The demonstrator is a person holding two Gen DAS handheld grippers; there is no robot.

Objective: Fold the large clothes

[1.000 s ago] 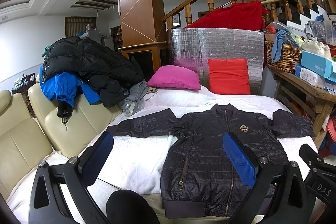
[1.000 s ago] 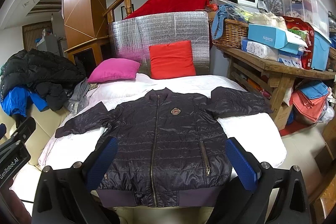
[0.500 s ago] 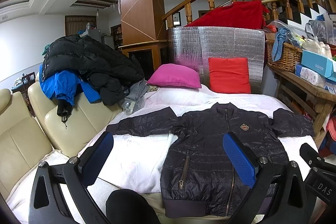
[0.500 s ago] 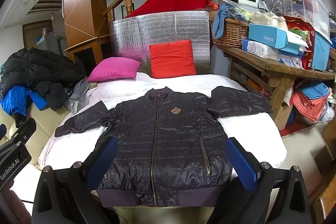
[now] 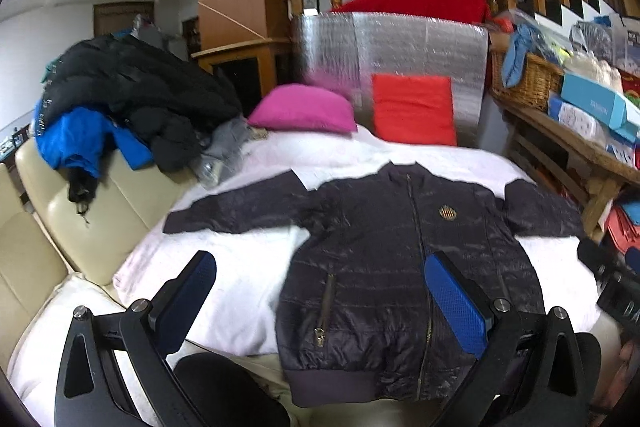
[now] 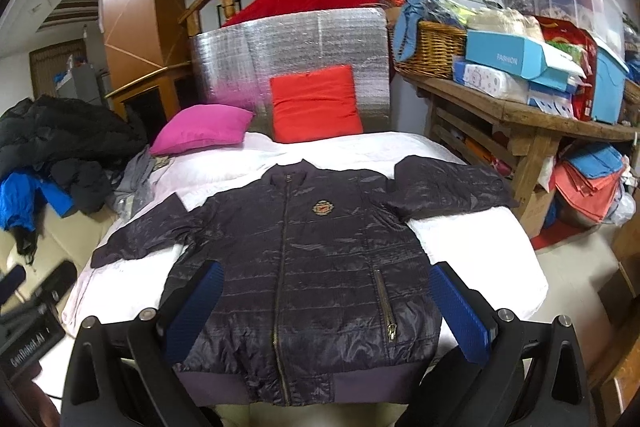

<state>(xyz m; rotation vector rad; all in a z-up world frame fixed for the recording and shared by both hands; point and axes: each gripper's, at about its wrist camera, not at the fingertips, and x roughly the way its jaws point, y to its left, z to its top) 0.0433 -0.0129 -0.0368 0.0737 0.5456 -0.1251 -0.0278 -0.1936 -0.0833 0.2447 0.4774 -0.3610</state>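
Left wrist view: the left gripper [image 5: 320, 303] is spread wide, its blue pads [image 5: 456, 307] well apart and holding nothing. It hovers above the near edge of the white bed cover [image 5: 240, 267]. The dark quilted jacket [image 5: 392, 267] lies flat on that cover, front side up, zipper closed, both sleeves spread outward. The left pad sits over bare cover beside the jacket; the right pad overlaps the jacket's lower front, near the zipper line — contact cannot be determined. A pink cushion [image 5: 304, 109] and a red cushion [image 5: 414, 109] stand at the far end of the bed, the red one against a silver foil panel [image 5: 400, 47]. A pile of black and blue coats [image 5: 120, 99] rests on the cream sofa [image 5: 80, 211] at left. Part of the right gripper's body shows at the right edge.

Right wrist view: the right gripper [image 6: 326, 307] is likewise spread, pads [image 6: 460, 311] apart and empty. It is centred over the jacket [image 6: 304, 267] hem — one pad over each lower side of the garment. The jacket occupies the middle of the bed cover [image 6: 472, 243], collar pointing toward the cushions. A wooden table [image 6: 520, 107] at right carries a wicker basket [image 6: 432, 49] and blue boxes [image 6: 516, 57].
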